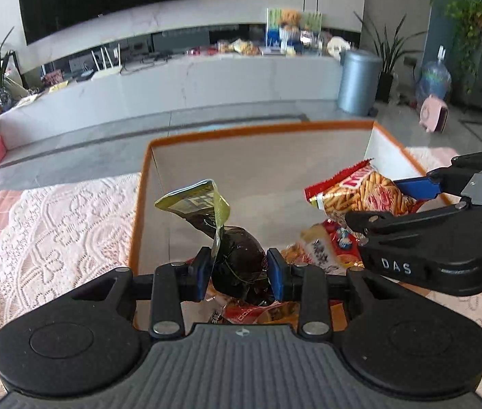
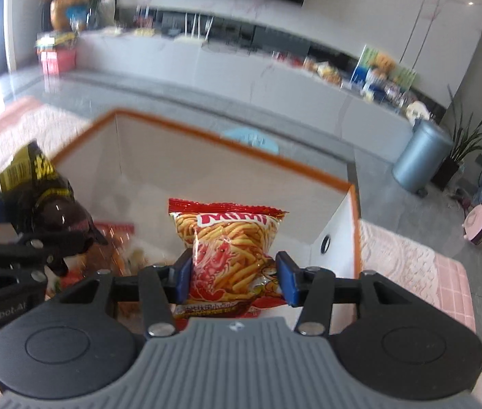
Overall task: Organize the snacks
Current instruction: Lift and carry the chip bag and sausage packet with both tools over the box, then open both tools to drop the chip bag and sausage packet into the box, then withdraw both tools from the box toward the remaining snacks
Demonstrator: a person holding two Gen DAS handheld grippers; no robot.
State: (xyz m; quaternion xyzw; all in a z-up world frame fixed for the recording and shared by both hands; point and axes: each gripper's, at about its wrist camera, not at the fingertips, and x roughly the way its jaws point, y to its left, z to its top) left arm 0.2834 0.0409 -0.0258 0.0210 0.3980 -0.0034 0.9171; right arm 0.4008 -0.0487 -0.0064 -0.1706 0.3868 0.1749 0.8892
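**Two snack packs held over the orange-rimmed box**

A white box with an orange rim stands on the surface, which is covered by a pale pink lace cloth. Everything else sits in or above that box.

On the box floor lies a loose heap of snack packets, mostly red and orange wrappers, toward the near side.

Above the heap, at the right side of the box, the red Mimi shrimp-stick bag hangs upright. The right tool has its blue pads pressed against the bag's lower edges, clamped on it.

To the left of that bag, also over the box interior, is the dark snack pack with a yellow-green top flap. The left tool is closed on its bulging dark body, a pad on each side, with the flap sticking up and tilting left above the pads.
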